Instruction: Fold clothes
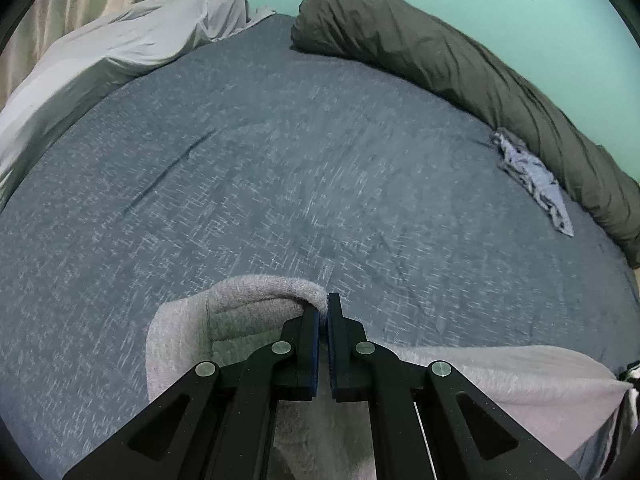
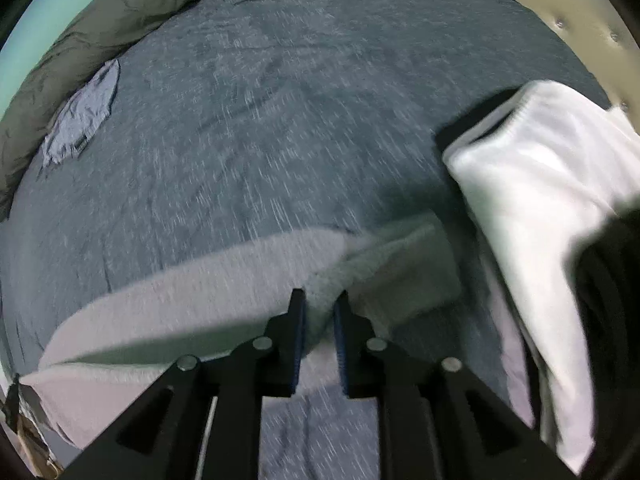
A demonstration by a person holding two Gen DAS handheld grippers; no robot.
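My left claw [image 1: 323, 310] is squeezed nearly shut, its blue-padded tips pinching a rolled edge of the light grey fleecy garment [image 1: 248, 312]. From the pinch the cloth curls away toward nine o'clock in the left wrist view, then drops down along the claw's left side; more of it spreads out toward four o'clock, lying over the bed [image 1: 280, 160].

My right claw [image 2: 320, 304] stands a little apart, a narrow gap between the pads. The same grey garment [image 2: 192, 300] sits in that gap, but the picture is smeared and I cannot tell whether the pads press on it or only stand beside it. In this view the garment stretches in a broad band from the tips out toward eight o'clock, with a smaller flap toward two o'clock.

The bed is covered in a blue-grey mottled sheet. A long dark grey rolled duvet [image 1: 460, 64] runs along the far edge against a pale green wall [image 1: 500, 4]. Just beside it, at about three o'clock in the left view, lies a small crumpled light blue patterned cloth [image 1: 532, 178]. A pale grey sheet [image 1: 120, 44] is heaped at eleven o'clock.

In the right view a white garment [image 2: 532, 184] lies at three o'clock, next to something dark that I cannot make out.
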